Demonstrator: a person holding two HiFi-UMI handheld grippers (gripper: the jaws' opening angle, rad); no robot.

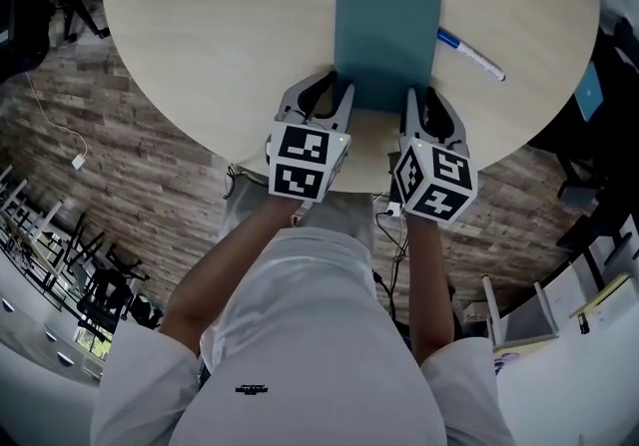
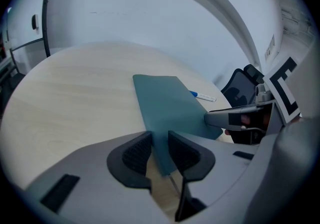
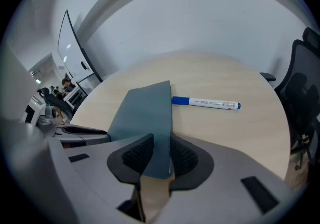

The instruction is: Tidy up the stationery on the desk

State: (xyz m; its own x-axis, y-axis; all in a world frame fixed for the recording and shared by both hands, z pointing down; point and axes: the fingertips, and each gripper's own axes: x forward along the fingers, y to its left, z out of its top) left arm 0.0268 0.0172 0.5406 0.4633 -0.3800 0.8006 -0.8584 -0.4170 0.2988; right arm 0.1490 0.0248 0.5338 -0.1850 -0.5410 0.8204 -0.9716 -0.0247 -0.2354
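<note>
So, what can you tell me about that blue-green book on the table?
The notebook is a thin, plain teal rectangle with a matte cover, closed, no print visible. It lies on the round pale wood table near the person's edge, a white marker with a blue cap beside its right edge. The left gripper and right gripper each pinch one near corner.

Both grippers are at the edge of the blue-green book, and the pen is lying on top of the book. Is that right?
Not quite. The pen lies on the table beside the book, on its right side, not on top of it. The head view shows this. The left gripper and right gripper are at the book's near edge, as you said.
</note>
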